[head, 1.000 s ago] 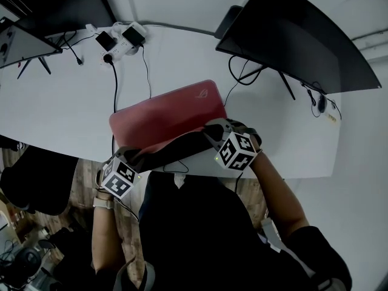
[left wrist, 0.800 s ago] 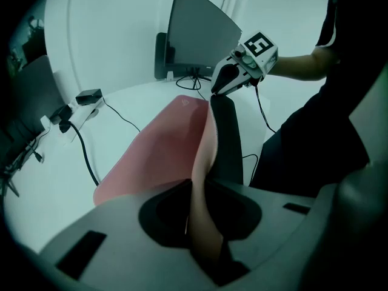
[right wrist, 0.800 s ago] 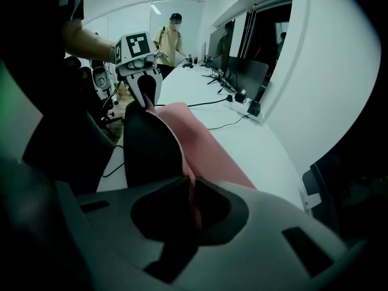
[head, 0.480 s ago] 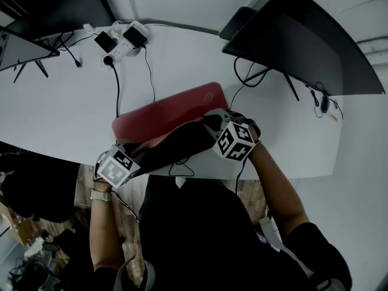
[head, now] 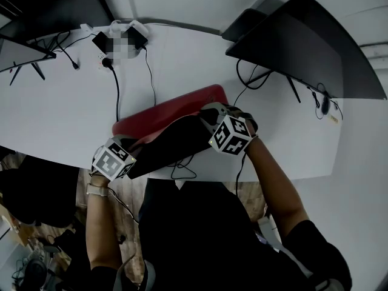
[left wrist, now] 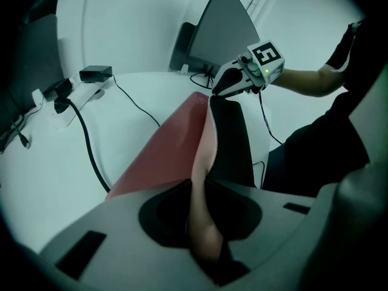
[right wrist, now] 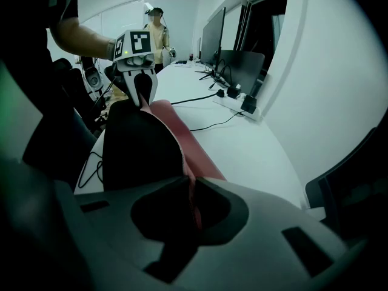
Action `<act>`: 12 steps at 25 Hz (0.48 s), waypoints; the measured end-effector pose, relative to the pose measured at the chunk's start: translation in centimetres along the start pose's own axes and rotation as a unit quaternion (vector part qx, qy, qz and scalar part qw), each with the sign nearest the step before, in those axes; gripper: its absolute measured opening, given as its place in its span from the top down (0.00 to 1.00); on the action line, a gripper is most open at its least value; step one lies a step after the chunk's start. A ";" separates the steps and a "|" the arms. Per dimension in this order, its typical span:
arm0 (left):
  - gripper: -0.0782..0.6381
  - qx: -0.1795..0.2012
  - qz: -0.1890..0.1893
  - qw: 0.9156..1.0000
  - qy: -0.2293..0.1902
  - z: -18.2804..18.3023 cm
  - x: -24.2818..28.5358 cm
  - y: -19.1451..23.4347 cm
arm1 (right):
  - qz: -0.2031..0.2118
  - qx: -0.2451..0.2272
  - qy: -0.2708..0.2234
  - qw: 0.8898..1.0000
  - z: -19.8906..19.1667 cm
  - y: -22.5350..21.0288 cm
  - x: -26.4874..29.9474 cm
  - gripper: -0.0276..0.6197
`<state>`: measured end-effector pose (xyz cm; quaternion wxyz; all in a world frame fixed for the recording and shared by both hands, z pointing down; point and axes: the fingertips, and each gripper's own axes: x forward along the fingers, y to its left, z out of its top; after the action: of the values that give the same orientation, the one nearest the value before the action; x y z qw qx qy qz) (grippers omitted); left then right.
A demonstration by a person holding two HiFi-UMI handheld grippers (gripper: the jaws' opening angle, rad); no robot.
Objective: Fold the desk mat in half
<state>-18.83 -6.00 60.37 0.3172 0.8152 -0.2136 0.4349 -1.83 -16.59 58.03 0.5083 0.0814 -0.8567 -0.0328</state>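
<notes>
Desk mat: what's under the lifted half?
The desk mat shows its black underside; beneath it only white desk and a loop of black cable appear. The left claw and right claw pinch the raised edge. Anything under the flat red half is covered.

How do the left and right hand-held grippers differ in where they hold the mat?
The left hand-held gripper pinches the desk mat at its left corner, close to the front edge of the desk; the right hand-held gripper pinches its right corner, farther in over it. Both are shut on the lifted near edge, black underside showing.
</notes>
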 end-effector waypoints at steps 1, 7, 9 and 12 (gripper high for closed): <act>0.79 0.001 -0.002 1.000 0.000 0.1 0.0 0.3 | -0.001 0.000 0.000 1.000 0.1 -0.2 0.2 0.88; 0.79 0.001 0.003 1.000 0.003 0.7 0.0 2.3 | -0.006 0.001 0.005 1.000 0.6 -1.8 1.4 0.88; 0.79 0.001 0.004 1.000 0.003 0.8 0.2 3.0 | -0.007 0.001 0.006 1.000 0.8 -2.3 1.8 0.88; 0.79 0.001 0.004 1.000 0.004 1.1 0.3 3.8 | -0.010 0.001 0.007 1.000 1.0 -3.0 2.4 0.88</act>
<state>-20.44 -9.47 61.39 0.3151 0.8132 -0.2152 0.4396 -3.50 -20.01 59.20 0.5138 0.0900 -0.8524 -0.0366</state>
